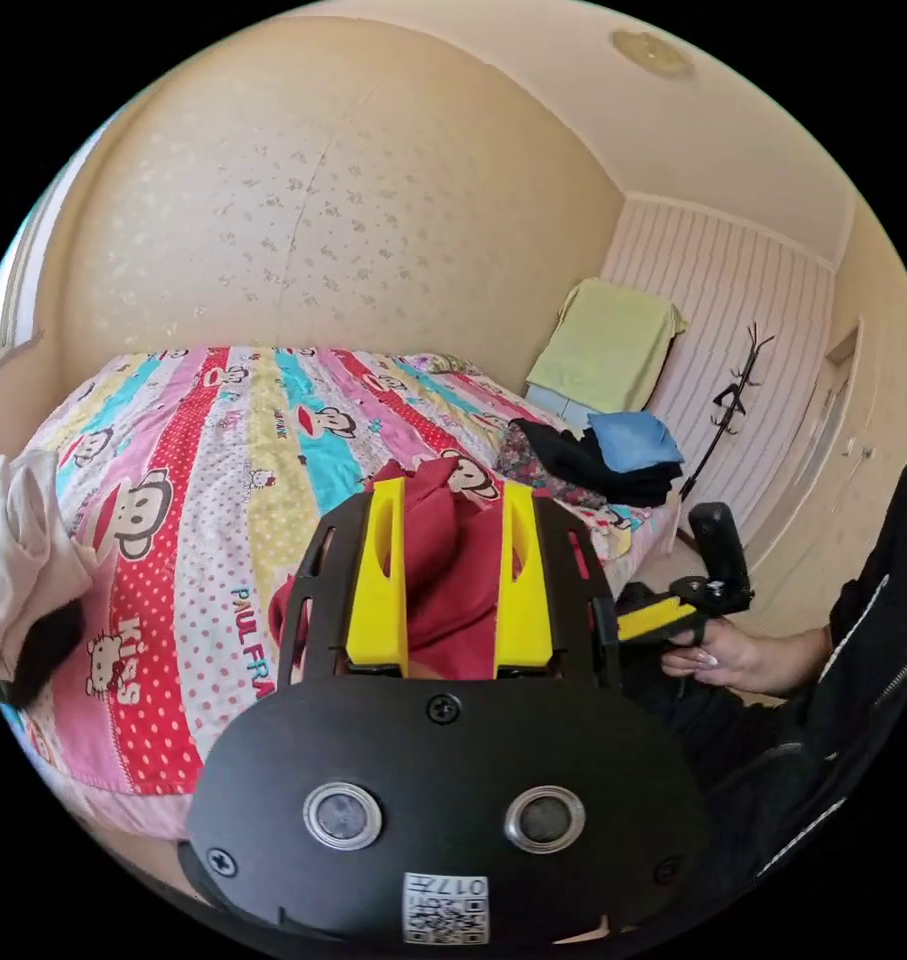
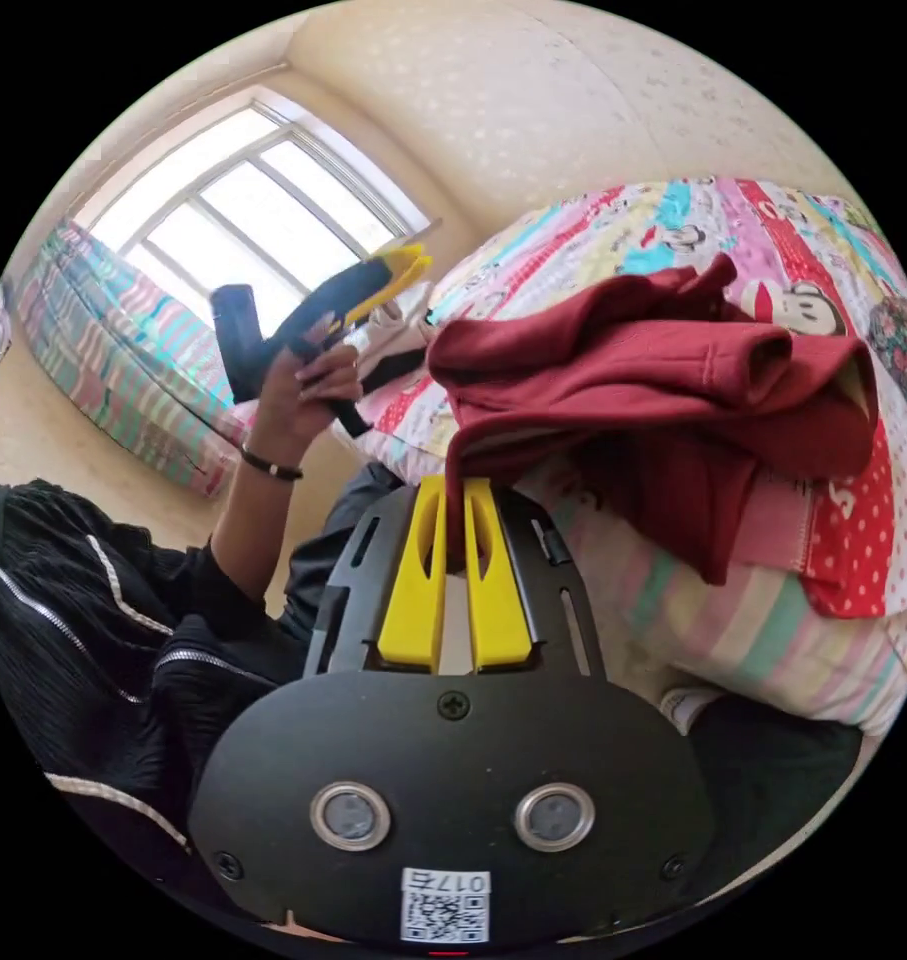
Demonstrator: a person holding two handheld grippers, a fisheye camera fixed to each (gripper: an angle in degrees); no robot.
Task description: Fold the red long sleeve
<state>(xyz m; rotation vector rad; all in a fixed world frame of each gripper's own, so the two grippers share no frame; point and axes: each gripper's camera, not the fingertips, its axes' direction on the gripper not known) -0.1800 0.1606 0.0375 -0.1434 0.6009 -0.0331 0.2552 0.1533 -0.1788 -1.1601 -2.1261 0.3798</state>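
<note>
red long sleeve (image 2: 663,380) – bunched, lengthwise along bed edge

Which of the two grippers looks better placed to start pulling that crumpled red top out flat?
Probably the right gripper: its jaws are already pinched on an edge of the red long sleeve. The left gripper hangs open above the bundle, held up off the bed, gripping nothing.

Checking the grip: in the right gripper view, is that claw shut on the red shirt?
Yes, the right claw has both yellow jaws pressed close on a hanging edge of the red shirt.
</note>
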